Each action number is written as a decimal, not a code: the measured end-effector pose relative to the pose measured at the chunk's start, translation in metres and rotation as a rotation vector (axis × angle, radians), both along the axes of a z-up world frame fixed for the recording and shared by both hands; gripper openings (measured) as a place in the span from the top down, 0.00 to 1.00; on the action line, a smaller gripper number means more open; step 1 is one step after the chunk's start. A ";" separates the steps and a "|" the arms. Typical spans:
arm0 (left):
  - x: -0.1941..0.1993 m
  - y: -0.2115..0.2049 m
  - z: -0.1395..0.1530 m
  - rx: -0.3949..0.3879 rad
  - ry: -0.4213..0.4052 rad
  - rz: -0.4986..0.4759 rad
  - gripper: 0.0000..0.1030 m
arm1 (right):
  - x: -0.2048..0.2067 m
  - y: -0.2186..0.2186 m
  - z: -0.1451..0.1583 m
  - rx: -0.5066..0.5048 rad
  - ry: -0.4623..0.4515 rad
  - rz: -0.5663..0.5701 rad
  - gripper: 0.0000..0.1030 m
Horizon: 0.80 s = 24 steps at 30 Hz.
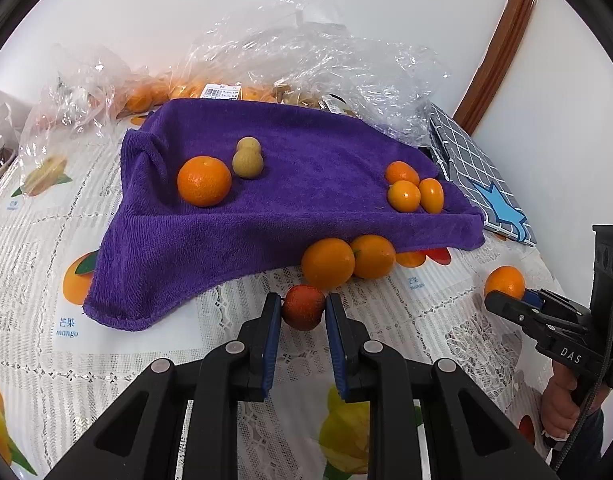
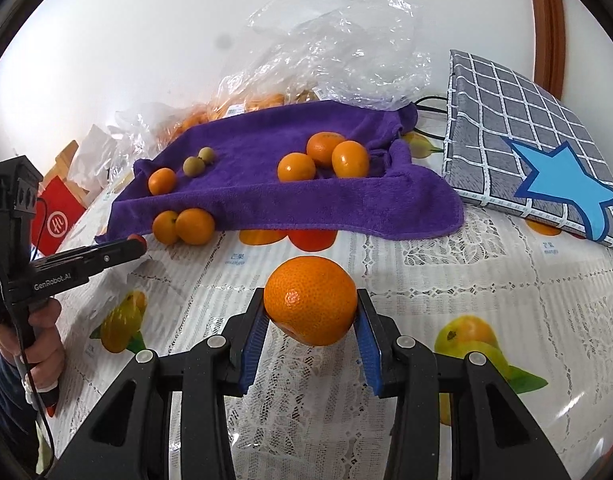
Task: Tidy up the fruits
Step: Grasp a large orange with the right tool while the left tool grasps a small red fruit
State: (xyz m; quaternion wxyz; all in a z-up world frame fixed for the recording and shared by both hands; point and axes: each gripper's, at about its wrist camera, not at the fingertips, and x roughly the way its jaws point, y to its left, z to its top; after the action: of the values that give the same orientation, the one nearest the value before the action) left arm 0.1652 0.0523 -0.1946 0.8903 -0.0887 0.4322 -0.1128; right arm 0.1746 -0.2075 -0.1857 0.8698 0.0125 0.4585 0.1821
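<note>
A purple towel (image 1: 290, 200) lies on the table with an orange (image 1: 204, 186), two small tan fruits (image 1: 247, 162) and three small oranges (image 1: 414, 192) on it. Two oranges (image 1: 346, 262) sit at its near edge. My left gripper (image 1: 303, 312) is shut on a small red fruit (image 1: 303, 307) just above the tablecloth. My right gripper (image 2: 310, 312) is shut on an orange (image 2: 310, 300) and holds it above the table; this gripper also shows in the left wrist view (image 1: 506, 300). The left gripper shows in the right wrist view (image 2: 136, 246).
Clear plastic bags (image 1: 306, 60) with more fruit lie behind the towel against the wall. A grey checked cushion with a blue star (image 2: 526, 152) lies at the right. A bottle (image 1: 0, 158) stands at the far left. The table carries a fruit-print cloth (image 2: 446, 280).
</note>
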 end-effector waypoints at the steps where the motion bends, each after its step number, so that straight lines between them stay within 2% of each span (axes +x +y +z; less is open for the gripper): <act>1: 0.000 0.001 0.000 -0.003 -0.002 0.002 0.79 | 0.000 0.000 0.000 -0.002 0.001 -0.002 0.59; 24: -0.001 0.014 0.008 -0.069 -0.057 0.052 0.79 | -0.004 -0.015 0.004 0.062 -0.018 -0.064 0.59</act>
State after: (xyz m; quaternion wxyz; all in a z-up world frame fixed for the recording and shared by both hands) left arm 0.1638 0.0663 -0.1869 0.9012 -0.1271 0.4003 -0.1069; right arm 0.1703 -0.2224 -0.1812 0.8785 0.0526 0.4440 0.1684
